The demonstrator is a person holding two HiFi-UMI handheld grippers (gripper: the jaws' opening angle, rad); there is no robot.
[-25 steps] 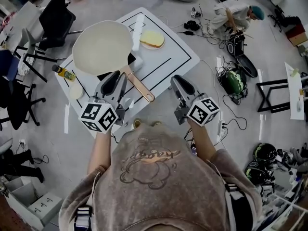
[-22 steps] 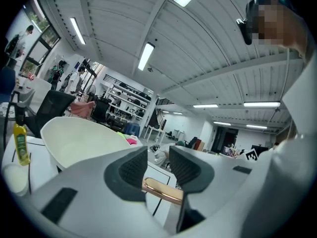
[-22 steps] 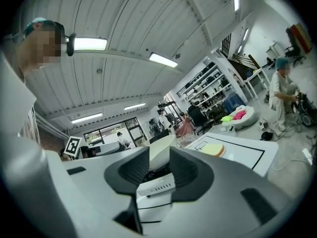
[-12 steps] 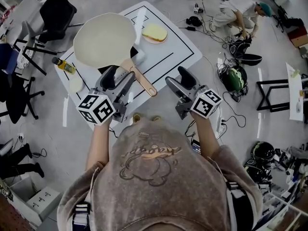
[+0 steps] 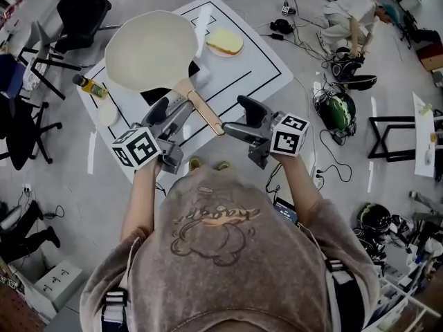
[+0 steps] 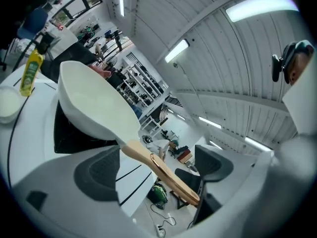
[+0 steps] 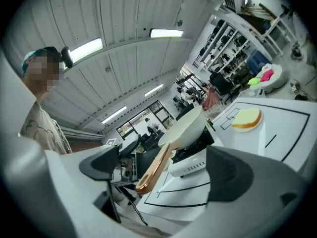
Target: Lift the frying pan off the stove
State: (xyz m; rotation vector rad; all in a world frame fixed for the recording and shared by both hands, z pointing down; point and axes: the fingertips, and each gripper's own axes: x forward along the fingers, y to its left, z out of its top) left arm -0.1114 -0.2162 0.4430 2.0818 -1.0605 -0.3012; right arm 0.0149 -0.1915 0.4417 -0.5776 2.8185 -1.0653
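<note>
- Black-padded left gripper and right gripper are opening wide, pinching nothing, with the handle untouched between them.
- Frying pan sits on the stove: rigid, likely front-heavy, so grab the handle mid-length, firmly.

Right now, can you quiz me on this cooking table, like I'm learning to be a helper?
1. True or false: the frying pan is sitting on the stove.
2. What colour is the pan's handle? A black, B copper, C blue.
3. On which side of the pan, the person's left or right, does the yellow bottle lie?

Key: 1 true. 2 B. 3 left.
</note>
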